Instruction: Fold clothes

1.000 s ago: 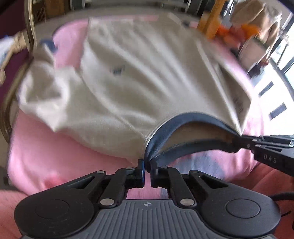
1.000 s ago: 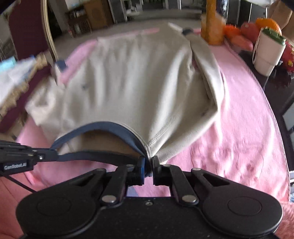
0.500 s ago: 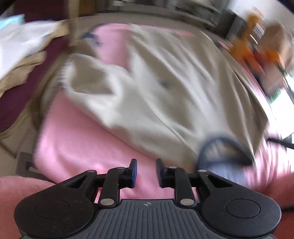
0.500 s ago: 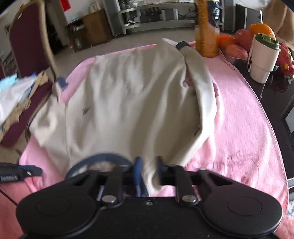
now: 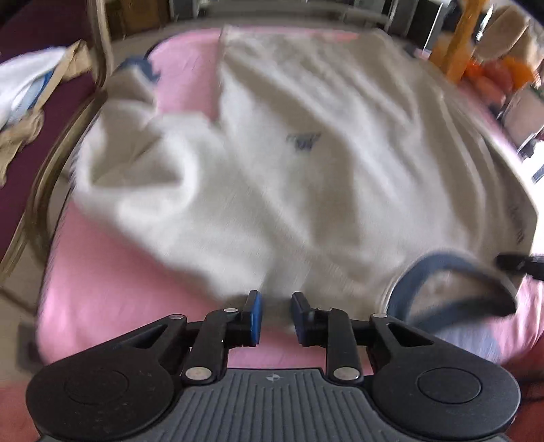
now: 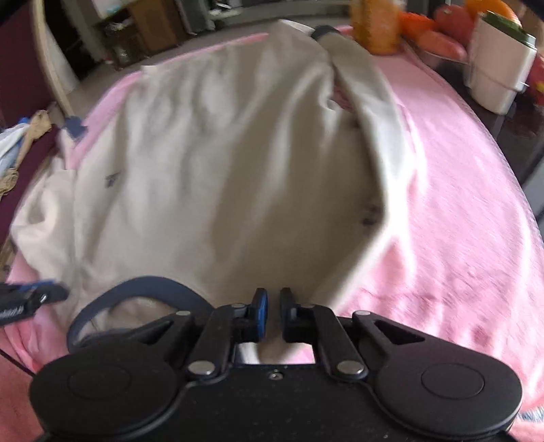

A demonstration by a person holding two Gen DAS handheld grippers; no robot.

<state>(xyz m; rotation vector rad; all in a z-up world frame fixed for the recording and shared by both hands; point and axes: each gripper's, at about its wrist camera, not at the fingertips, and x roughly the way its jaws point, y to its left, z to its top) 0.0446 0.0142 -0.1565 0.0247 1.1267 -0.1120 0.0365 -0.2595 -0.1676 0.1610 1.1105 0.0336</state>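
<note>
1. the cream sweatshirt (image 5: 306, 163) lay spread front-up over the pink blanket (image 5: 112, 272), its navy collar (image 5: 452, 282) nearest the cameras, near the blanket's near edge.
2. only the left wrist view showed the crumpled sleeve (image 5: 136, 163) bunched toward the wooden chair frame (image 5: 64, 146), its navy cuff (image 5: 139, 66) lying on the pink.
3. only the right wrist view showed the other sleeve (image 6: 370, 102) folded in along the body of the garment, with its dark cuff at the far edge of the blanket.
4. the left gripper (image 5: 274, 314) had its jaws parted and opening, nothing between the blue pads; blanket and the sweatshirt's shoulder edge showed through the gap.
5. the right gripper (image 6: 273, 311) had a narrow gap that was closing, with no cloth pinched in it; the shoulder fabric lay just beyond its tips, beside the collar.
6. each view caught the other tool's tip at its edge, close to the collar.
7. containers: a white lidded tub (image 6: 499, 71) with something green on top stood beside a metal tray (image 6: 438, 56) holding red and orange fruit; an orange-filled jar (image 6: 374, 27) stood near the far cuff.
8. a small dark logo (image 5: 302, 141) marked the chest, too blurred to read; lettering on the other tool in the right view was also unreadable.
</note>
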